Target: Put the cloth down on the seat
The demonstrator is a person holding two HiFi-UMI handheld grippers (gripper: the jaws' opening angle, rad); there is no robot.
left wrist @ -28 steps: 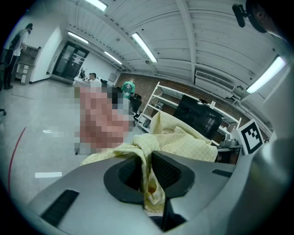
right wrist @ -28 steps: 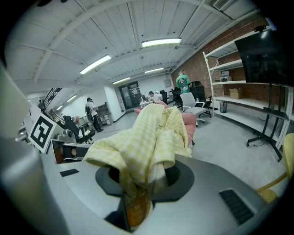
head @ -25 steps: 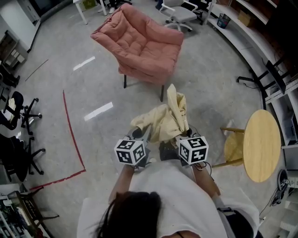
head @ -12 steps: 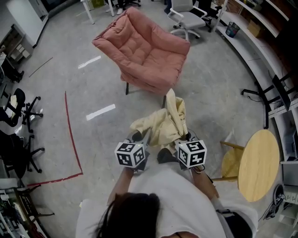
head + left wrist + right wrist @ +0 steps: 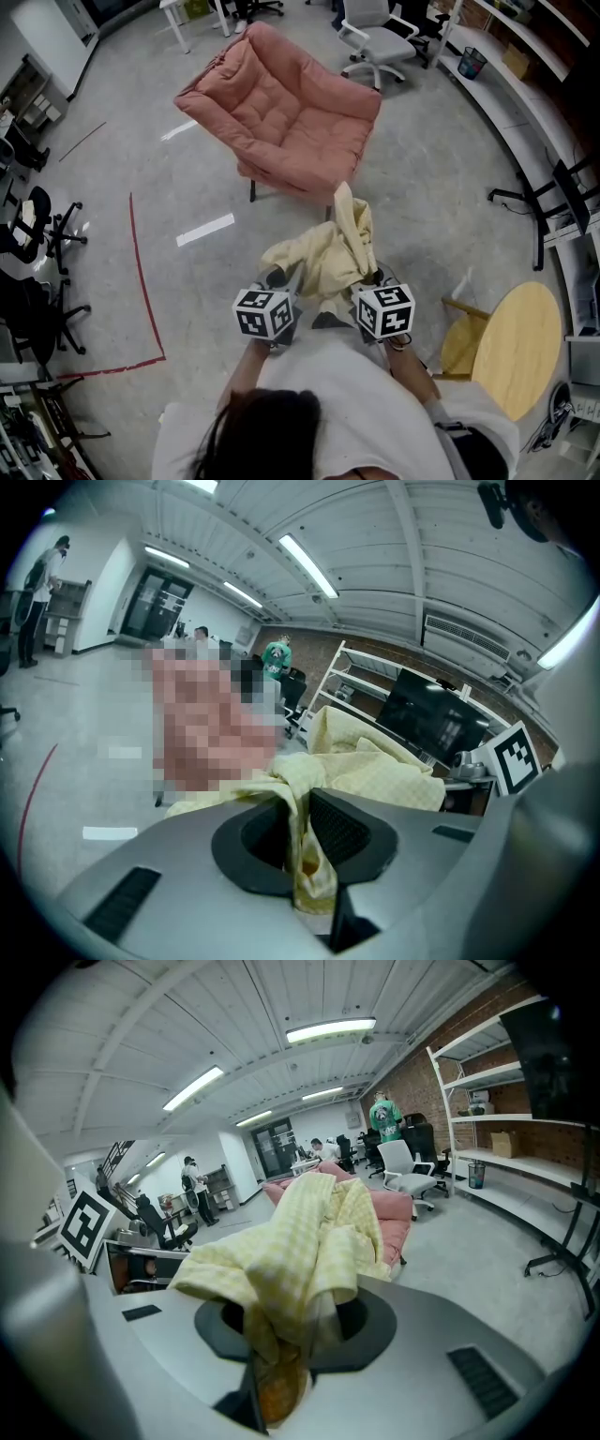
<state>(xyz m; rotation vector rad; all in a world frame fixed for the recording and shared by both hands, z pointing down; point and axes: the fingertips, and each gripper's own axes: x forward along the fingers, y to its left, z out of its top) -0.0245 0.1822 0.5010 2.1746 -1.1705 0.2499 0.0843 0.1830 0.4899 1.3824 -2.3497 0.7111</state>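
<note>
A pale yellow checked cloth [image 5: 330, 251] hangs bunched between my two grippers, in the air over the grey floor. My left gripper [image 5: 284, 278] is shut on one edge of the cloth [image 5: 300, 808], which is pinched between its black pads. My right gripper [image 5: 367, 277] is shut on another fold of the cloth [image 5: 295, 1260], which drapes over its jaws. The pink padded armchair [image 5: 286, 108] stands ahead of me, a short way beyond the cloth, and its seat [image 5: 292, 127] is bare. In the right gripper view the armchair [image 5: 394, 1211] shows behind the cloth.
A round wooden table [image 5: 520, 342] with a wooden stool [image 5: 459, 339] stands at my right. A red tape line [image 5: 141, 281] runs along the floor at the left. Office chairs [image 5: 375, 33] stand beyond the armchair, shelving [image 5: 534, 56] lines the right side, black chairs [image 5: 37, 225] the left.
I have walked a little nearer the armchair, and the round table has slid lower and to the right in the head view. Both grippers still hold the cloth in the same way.
</note>
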